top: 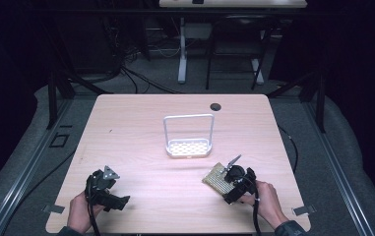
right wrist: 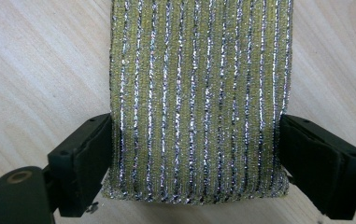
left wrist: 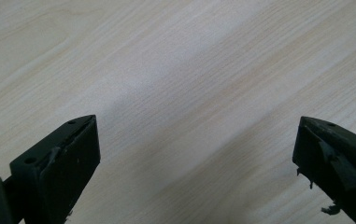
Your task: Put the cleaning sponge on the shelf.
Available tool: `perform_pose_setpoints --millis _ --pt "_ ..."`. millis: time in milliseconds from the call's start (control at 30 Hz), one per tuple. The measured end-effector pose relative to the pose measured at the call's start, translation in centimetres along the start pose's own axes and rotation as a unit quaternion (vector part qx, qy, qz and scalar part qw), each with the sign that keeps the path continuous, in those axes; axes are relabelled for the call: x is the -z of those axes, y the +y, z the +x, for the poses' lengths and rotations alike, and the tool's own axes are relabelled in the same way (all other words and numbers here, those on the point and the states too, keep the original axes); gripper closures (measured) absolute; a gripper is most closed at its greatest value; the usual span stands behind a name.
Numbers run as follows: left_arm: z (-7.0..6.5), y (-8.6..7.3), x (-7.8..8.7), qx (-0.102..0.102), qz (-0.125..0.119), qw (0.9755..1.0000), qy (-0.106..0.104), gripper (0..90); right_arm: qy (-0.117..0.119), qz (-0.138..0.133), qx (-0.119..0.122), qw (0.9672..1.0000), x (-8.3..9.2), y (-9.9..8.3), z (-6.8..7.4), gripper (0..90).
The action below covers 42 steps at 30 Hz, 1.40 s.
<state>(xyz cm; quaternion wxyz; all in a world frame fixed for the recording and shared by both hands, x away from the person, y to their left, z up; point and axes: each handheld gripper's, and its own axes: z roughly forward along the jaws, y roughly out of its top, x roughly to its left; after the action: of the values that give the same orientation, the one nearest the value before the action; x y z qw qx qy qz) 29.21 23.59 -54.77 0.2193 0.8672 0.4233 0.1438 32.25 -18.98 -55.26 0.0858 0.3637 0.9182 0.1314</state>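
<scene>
A yellow-green scouring sponge [top: 216, 177] with silver glitter stripes lies flat on the wooden table [top: 140, 128], right of centre near the front. My right gripper [top: 225, 182] reaches over its near end. In the right gripper view the sponge [right wrist: 199, 84] sits between the two jaws and both pads press against its long sides, so the right gripper [right wrist: 195, 140] is shut on it. My left gripper [top: 122, 200] rests low at the front left, pointing right. Its jaws stand wide apart over bare wood, and the left gripper [left wrist: 196, 140] holds nothing.
A small white sponge holder [top: 188, 147] with a tall wire handle and a perforated tray stands at the table's centre, just beyond the sponge. A dark cable hole [top: 215, 106] lies near the far edge. Grey floor and table legs lie past the table.
</scene>
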Motion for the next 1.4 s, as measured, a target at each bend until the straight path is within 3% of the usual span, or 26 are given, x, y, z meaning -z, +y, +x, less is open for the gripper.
perform_pose_setpoints --millis 733,1267,1400 --pt "-0.1 0.0 0.0 0.001 -0.002 1.0 0.004 1.1 -0.014 -0.018 0.004 0.9997 0.6 -0.3 -0.2 32.2" --pt "-0.2 0.1 -0.1 -0.001 0.001 1.0 0.0 1.4 -0.015 -0.059 0.001 0.9981 2.5 0.0 0.1 33.5" --pt "-0.3 0.1 0.0 -0.005 -0.001 1.0 0.002 1.6 -0.022 -0.065 0.011 0.9976 2.9 0.2 0.4 33.5"
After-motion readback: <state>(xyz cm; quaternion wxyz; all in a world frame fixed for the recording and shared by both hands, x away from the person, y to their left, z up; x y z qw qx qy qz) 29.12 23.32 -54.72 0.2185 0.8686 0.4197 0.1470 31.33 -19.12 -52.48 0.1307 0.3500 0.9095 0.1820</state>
